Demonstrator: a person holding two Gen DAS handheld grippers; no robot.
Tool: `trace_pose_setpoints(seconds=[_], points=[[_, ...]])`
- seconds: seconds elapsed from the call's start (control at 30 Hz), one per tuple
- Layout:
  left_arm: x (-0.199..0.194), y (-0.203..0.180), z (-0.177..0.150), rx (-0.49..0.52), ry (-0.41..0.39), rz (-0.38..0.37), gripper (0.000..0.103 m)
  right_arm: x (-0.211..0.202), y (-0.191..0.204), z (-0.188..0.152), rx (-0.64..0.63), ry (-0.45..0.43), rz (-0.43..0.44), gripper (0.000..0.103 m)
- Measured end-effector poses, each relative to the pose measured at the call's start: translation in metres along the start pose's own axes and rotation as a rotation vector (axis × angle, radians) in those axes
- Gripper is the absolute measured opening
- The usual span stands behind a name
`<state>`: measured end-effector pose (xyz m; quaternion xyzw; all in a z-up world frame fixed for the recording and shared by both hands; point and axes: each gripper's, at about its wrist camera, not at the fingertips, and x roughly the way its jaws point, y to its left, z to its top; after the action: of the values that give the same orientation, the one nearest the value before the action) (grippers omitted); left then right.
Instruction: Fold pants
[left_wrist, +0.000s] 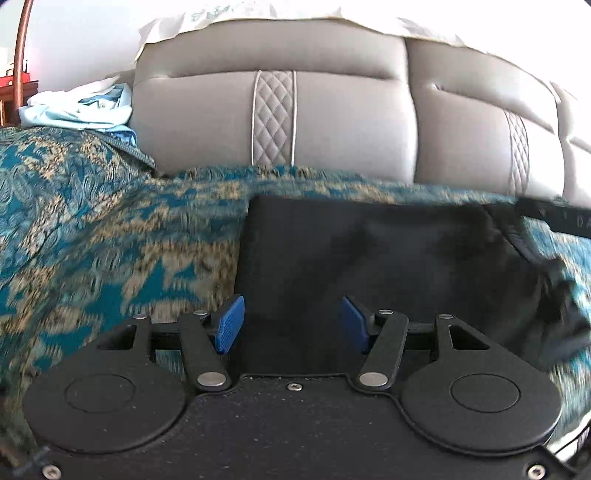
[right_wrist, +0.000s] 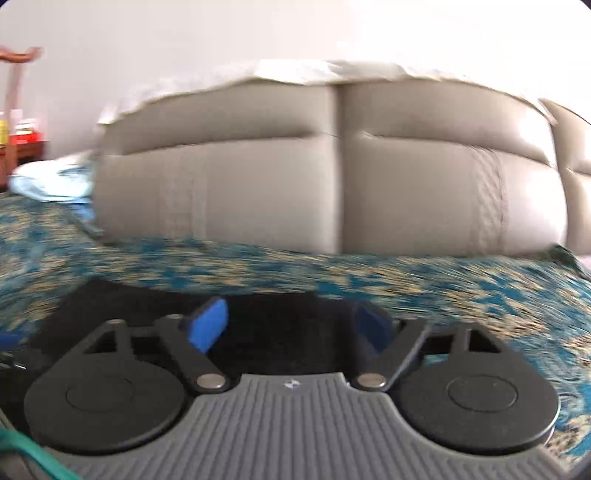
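The black pants (left_wrist: 369, 258) lie folded in a flat rectangle on the teal and gold bedspread (left_wrist: 92, 221), with a bunched end at the right. My left gripper (left_wrist: 291, 323) is open and empty, its blue pads over the near left part of the pants. In the right wrist view the pants (right_wrist: 288, 332) show as a dark patch under my right gripper (right_wrist: 291, 325), which is open and empty just above the cloth. That view is blurred by motion.
A grey padded headboard (left_wrist: 332, 118) stands behind the bed, with white cloth draped over its top. Light blue and white clothes (left_wrist: 81, 107) are piled at the far left by the headboard. A wooden stand (left_wrist: 20, 55) rises at the left edge.
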<state>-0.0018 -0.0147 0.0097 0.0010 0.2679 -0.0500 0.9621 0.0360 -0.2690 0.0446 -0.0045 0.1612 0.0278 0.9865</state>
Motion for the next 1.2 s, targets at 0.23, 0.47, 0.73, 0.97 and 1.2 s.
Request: trace_pose_setpoints(seconds=[0.23, 0.47, 0.73, 0.97, 1.2], points=[[-0.032, -0.019, -0.036, 0.105, 0.023, 0.031, 0.061, -0.010, 0.050, -0.035, -0.157, 0.096, -0.041, 0.095], [-0.052, -0.016, -0.062, 0.125, 0.107, -0.013, 0.063, -0.009, 0.033, -0.044, -0.157, 0.178, -0.163, 0.100], [-0.065, -0.002, -0.049, 0.119, 0.024, 0.023, 0.048, -0.017, 0.000, -0.040, 0.018, 0.167, -0.116, 0.103], [-0.035, -0.011, -0.045, 0.185, -0.003, 0.069, 0.047, -0.003, -0.020, -0.010, 0.075, 0.092, -0.119, 0.103], [-0.040, -0.012, -0.044, 0.209, 0.031, -0.010, 0.023, 0.054, -0.040, 0.009, 0.062, 0.214, -0.100, 0.103]])
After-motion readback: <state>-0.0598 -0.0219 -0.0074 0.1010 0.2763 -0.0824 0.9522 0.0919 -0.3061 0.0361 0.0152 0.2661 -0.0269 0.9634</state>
